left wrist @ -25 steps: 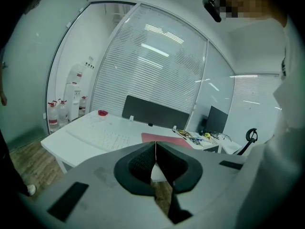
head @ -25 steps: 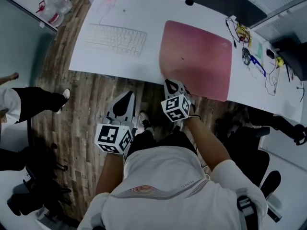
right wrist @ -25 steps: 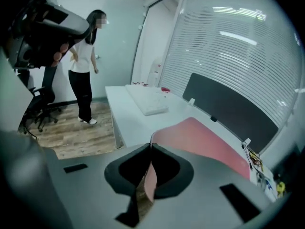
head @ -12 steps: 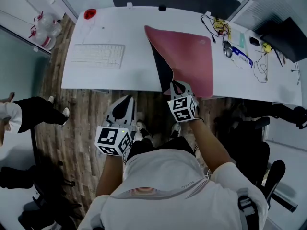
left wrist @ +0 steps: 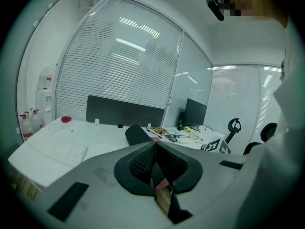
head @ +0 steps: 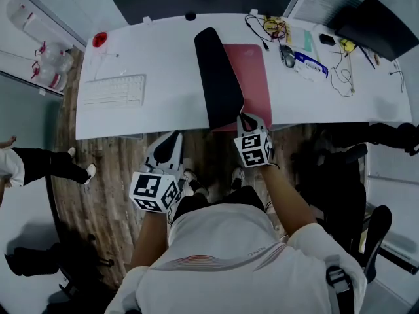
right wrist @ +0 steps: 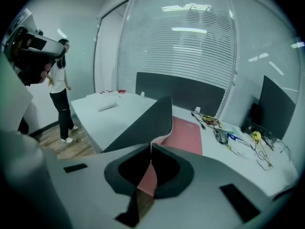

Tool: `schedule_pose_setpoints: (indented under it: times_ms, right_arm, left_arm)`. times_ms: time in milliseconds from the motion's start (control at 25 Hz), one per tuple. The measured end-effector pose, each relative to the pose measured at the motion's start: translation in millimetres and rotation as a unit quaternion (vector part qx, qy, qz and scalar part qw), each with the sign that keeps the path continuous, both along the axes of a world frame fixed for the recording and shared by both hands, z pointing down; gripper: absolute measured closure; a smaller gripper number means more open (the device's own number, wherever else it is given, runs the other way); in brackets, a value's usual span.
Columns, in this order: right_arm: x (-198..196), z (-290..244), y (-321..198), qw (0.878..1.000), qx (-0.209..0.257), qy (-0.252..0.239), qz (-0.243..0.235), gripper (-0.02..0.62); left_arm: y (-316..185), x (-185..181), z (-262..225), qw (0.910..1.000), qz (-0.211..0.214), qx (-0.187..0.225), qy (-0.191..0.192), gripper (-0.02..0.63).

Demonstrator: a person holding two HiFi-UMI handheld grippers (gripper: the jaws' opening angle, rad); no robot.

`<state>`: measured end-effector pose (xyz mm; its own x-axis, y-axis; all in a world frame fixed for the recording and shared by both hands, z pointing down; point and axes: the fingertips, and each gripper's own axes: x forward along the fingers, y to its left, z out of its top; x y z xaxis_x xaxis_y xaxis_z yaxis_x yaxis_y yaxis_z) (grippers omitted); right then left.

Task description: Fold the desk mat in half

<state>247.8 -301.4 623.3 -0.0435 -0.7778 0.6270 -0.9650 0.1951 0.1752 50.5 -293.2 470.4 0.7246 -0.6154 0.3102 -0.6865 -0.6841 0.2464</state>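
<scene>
- White desk point(head: 150, 57): desk mat point(head: 219, 77), flat a second ago, now curls dark-side-up ahead of right gripper point(head: 247, 118), which pinches its edge.
- Beside it, left gripper point(head: 171, 137): jaws pressed together, empty.

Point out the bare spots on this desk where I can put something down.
Bare desk lies between the keyboard and the lifted mat, and along the front right, between mat and desk end. The back right is crowded with cables and a mouse.
</scene>
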Motion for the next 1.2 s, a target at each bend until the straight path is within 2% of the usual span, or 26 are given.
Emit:
schedule_pose_setpoints:
  times_ms: [360, 680, 880, 1040, 1120, 1200]
  right_arm:
    - [72, 33, 32, 0.992, -0.049, -0.068, 0.089, 0.531]
    - [113, 57, 54, 0.986, -0.079, -0.078, 0.122, 0.529]
    - [119, 70, 58, 0.982, -0.095, -0.095, 0.131, 0.518]
    - [124, 71, 58, 0.982, -0.093, -0.092, 0.135, 0.461]
    - [130, 67, 58, 0.982, -0.088, -0.087, 0.145, 0.402]
    - [137, 56, 60, 0.981, -0.074, -0.088, 0.157, 0.390]
  left_arm:
    - [8, 47, 2, 0.9997, 0.024, -0.003, -0.010, 0.591]
    - [13, 83, 1, 0.9989, 0.046, -0.002, -0.013, 0.591]
    - [17, 98, 4, 0.9980, 0.061, -0.004, -0.019, 0.591]
    - [16, 101, 0, 0.9976, 0.067, 0.001, -0.021, 0.591]
    - [15, 100, -3, 0.9976, 0.066, 0.005, -0.020, 0.591]
    - [13, 97, -7, 0.9977, 0.065, 0.010, -0.017, 0.591]
